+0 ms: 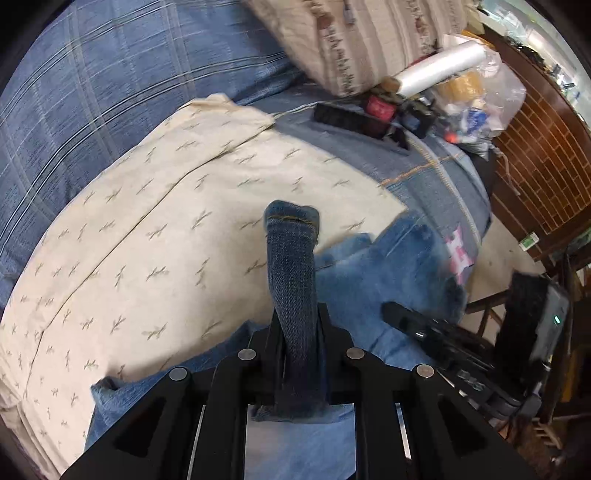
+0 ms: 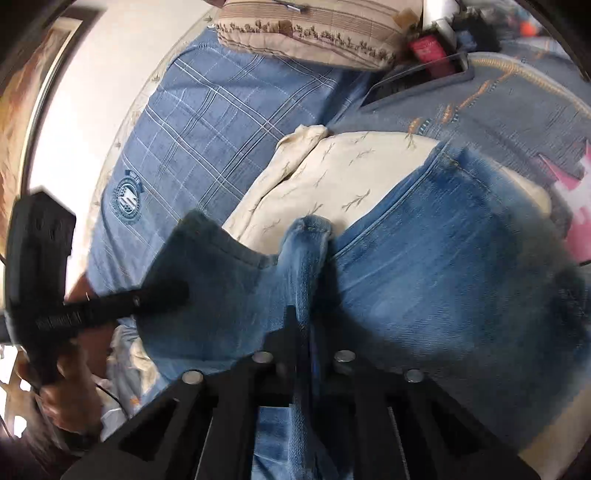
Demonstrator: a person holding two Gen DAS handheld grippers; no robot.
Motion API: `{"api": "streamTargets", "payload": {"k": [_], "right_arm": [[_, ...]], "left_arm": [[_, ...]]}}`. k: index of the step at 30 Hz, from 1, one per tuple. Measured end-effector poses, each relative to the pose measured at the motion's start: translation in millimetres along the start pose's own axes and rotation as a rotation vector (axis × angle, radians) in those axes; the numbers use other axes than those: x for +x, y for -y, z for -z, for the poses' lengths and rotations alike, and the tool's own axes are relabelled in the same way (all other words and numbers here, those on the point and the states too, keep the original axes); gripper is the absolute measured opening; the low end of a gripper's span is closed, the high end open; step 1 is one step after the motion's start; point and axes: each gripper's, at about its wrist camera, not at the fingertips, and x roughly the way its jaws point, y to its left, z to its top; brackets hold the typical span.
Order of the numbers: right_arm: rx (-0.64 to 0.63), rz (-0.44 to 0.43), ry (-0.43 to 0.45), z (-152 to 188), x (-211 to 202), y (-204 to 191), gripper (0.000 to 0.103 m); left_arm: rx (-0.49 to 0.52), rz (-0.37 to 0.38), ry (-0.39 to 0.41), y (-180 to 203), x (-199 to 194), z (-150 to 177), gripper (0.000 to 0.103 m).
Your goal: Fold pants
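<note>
Bedding fills both views: a blue plaid cover over the bed, with a cream sheet printed with small sprigs lying on top of it.

Nearest the left wrist camera, the left claw is closed on a bunched strip of the blue jeans; the hemmed denim stands up out of the narrow gap between its fingers and ends just ahead of them. To the right of this claw the rest of the jeans lies rumpled on the cream sheet, and the other claw's black body shows at the lower right of that view. Beyond the left claw are a black tray with a red item in it, a roll of clear plastic and a beige patterned pillow.

In the right wrist view the right claw is likewise pinched shut on a fold of the jeans, the hem poking out just past its tips. A broad panel of denim spreads to its right over the cream sheet; another flap hangs to its left, where the left claw grips it. Farther off lie the plaid cover and the pillow.
</note>
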Motion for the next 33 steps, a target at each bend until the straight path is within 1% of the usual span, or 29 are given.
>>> {"api": "streamTargets", "payload": {"k": [1, 2, 3, 4, 5, 6, 7, 8, 9, 10, 12, 13, 14, 15, 16, 17, 18, 20, 22, 25, 28, 29, 30, 32, 33], "right_arm": [[0.044, -0.013, 0.061, 1.0, -21.6, 8.4, 0.003], [0.072, -0.015, 0.116, 2.3, -41.7, 16.3, 0.003], [0.086, -0.013, 0.148, 5.9, -55.6, 21.6, 0.003], [0.105, 0.012, 0.190, 13.8, -76.6, 29.5, 0.003], [0.114, 0.043, 0.213, 21.0, -88.9, 35.3, 0.003], [0.119, 0.069, 0.224, 24.8, -96.7, 39.0, 0.003], [0.129, 0.105, 0.229, 31.6, -100.1, 44.8, 0.004], [0.149, 0.136, 0.206, 39.6, -96.6, 54.9, 0.006], [0.165, 0.149, 0.180, 43.0, -92.9, 62.3, 0.009], [0.194, 0.165, 0.144, 46.8, -86.8, 72.0, 0.009], [0.225, 0.142, 0.143, 49.5, -88.9, 79.1, 0.010], [0.230, 0.135, 0.158, 49.2, -94.4, 80.3, 0.017], [0.229, 0.145, 0.185, 48.5, -103.0, 81.7, 0.026], [0.239, 0.151, 0.202, 45.0, -106.6, 84.8, 0.051], [0.264, 0.146, 0.233, 44.3, -113.4, 90.7, 0.062], [0.286, 0.139, 0.249, 43.3, -117.3, 97.3, 0.062], [0.312, 0.131, 0.253, 40.7, -116.9, 105.3, 0.062], [0.350, 0.125, 0.247, 39.7, -111.1, 115.0, 0.062], [0.360, 0.105, 0.235, 39.5, -104.7, 119.3, 0.062], [0.347, 0.078, 0.217, 32.5, -92.0, 116.1, 0.062], [0.283, 0.084, 0.218, 29.1, -86.5, 104.3, 0.062], [0.274, 0.084, 0.212, 27.5, -85.8, 102.7, 0.062], [0.274, 0.071, 0.210, 27.0, -86.0, 101.6, 0.062], [0.282, 0.057, 0.207, 26.4, -86.2, 104.8, 0.059], [0.286, 0.053, 0.208, 26.8, -85.4, 106.8, 0.058]], "left_arm": [[0.027, 0.021, 0.019, 11.0, -0.7, -5.8, 0.015], [0.045, 0.036, 0.028, 18.6, 0.7, -9.6, 0.019], [0.069, 0.055, 0.035, 29.1, 3.2, -15.0, 0.020], [0.104, 0.072, 0.042, 46.2, 9.0, -22.4, 0.020], [0.125, 0.072, 0.047, 56.4, 14.4, -26.8, 0.021], [0.152, 0.064, 0.050, 69.4, 22.8, -31.8, 0.021], [0.189, 0.033, 0.044, 86.1, 37.9, -38.6, 0.022], [0.203, 0.007, 0.035, 92.9, 48.1, -41.5, 0.022], [0.218, -0.038, 0.010, 101.3, 63.4, -45.3, 0.022], [0.232, -0.085, -0.037, 105.8, 82.3, -49.9, 0.020], [0.215, -0.101, -0.078, 101.6, 95.0, -54.2, 0.019], [0.186, -0.076, -0.083, 93.9, 95.4, -58.0, 0.019], [0.156, -0.044, -0.084, 87.8, 93.3, -61.7, 0.019], [0.126, -0.006, -0.088, 81.5, 91.6, -65.9, 0.020], [0.096, 0.027, -0.094, 74.0, 89.9, -71.8, 0.022], [0.084, 0.035, -0.097, 70.8, 90.3, -76.6, 0.028], [0.071, 0.042, -0.097, 66.0, 91.3, -80.5, 0.031], [0.067, 0.053, -0.106, 64.4, 97.3, -84.5, 0.046], [0.086, 0.055, -0.130, 67.6, 107.7, -86.3, 0.048], [0.122, 0.071, -0.180, 76.6, 123.9, -84.8, 0.048], [0.137, 0.076, -0.211, 84.2, 141.1, -83.5, 0.051], [0.144, 0.076, -0.230, 87.3, 148.4, -82.2, 0.054], [0.157, 0.065, -0.229, 91.3, 152.0, -80.3, 0.057], [0.205, 0.065, -0.197, 100.5, 153.6, -75.9, 0.072], [0.230, 0.057, -0.192, 104.9, 155.1, -73.7, 0.072]]}}
